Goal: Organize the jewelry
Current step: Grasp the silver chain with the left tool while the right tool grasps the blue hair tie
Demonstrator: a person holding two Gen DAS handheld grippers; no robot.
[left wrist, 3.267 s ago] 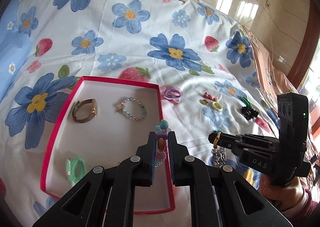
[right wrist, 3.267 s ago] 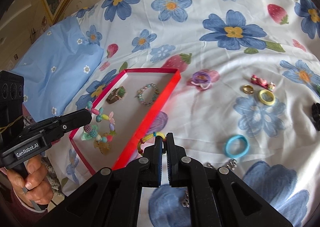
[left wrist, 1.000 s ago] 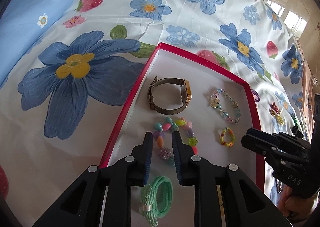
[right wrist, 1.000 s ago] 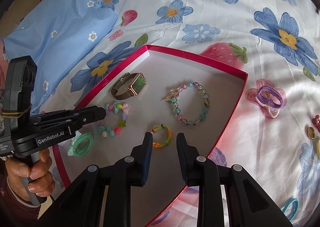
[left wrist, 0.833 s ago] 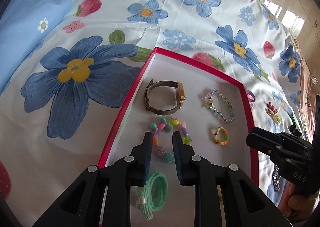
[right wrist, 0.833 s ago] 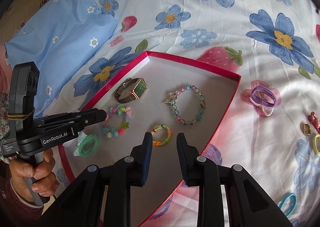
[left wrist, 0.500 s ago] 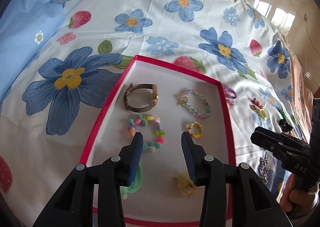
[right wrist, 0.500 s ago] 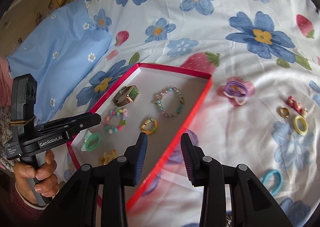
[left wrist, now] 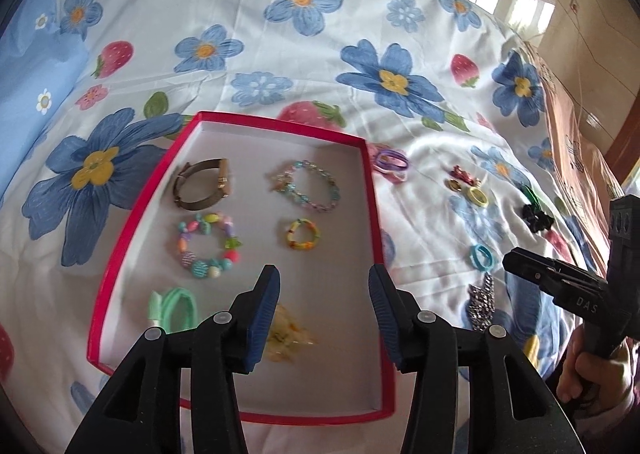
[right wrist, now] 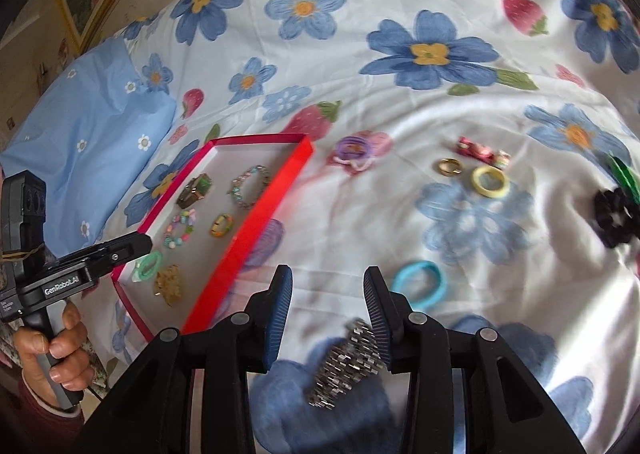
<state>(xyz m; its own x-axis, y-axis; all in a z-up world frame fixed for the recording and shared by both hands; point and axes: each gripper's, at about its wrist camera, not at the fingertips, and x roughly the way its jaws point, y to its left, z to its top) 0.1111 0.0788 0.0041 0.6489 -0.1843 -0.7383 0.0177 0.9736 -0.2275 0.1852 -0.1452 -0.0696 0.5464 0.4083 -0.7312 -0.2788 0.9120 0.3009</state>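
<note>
The left gripper (left wrist: pixel 323 300) points steeply downward, its jaws opening, nothing between the blue ribbed pads (left wrist: pixel 265 306). The right gripper (right wrist: pixel 327 308) tilts down at much the same angle, jaws parted and empty. Each is carried by a bare hand wrapped around a pistol-style handle (dark red sleeve cuffs show at both wrists): the left hand (right wrist: pixel 54 354), the right hand (left wrist: pixel 588 378).

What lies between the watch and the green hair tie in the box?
The chunky multicolour bead bracelet lies between watch and green hair tie; the left wrist view shows it.
</note>
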